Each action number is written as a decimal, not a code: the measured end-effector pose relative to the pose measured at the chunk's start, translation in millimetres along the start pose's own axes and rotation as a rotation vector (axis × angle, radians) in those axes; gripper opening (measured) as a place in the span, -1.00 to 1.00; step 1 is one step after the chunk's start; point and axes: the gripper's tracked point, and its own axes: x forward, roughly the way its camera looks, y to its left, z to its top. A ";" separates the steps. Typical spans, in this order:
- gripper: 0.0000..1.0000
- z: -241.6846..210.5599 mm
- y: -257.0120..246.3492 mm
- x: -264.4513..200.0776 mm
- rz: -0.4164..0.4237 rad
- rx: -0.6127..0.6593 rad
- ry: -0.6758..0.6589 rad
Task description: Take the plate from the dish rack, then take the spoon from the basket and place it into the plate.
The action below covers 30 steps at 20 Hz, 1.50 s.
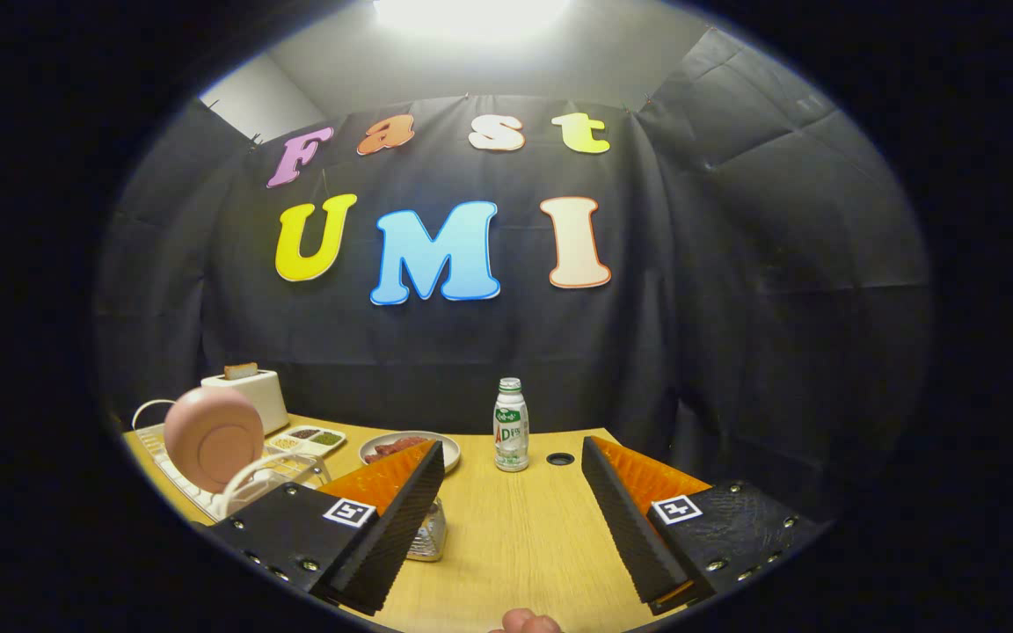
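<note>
A strong lamp overhead at twelve o'clock blows out to pure white glare, and the light falls off quickly toward the sides, leaving the cloth walls dim. The wooden worktop (515,536) is evenly lit and warm, with a soft sheen. The tongs (513,514), fingers spread wide with nothing between them, look sharp. Straight lines bow outward near the rim, and the edges darken and soften.

My gripper (511,501) hangs level above the table with its two fingers (392,519) spread wide apart, nothing between them. A bit of my hand (524,622) shows near, just behind the fingers.
</note>
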 end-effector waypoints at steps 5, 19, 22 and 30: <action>0.97 68.0 69.3 -18.8 0.029 -0.021 0.087; 0.97 83.8 266.6 -11.2 0.202 0.017 0.449; 0.98 58.1 294.3 -4.3 0.243 0.040 0.626; 0.98 -14.8 316.0 26.6 0.229 0.005 0.979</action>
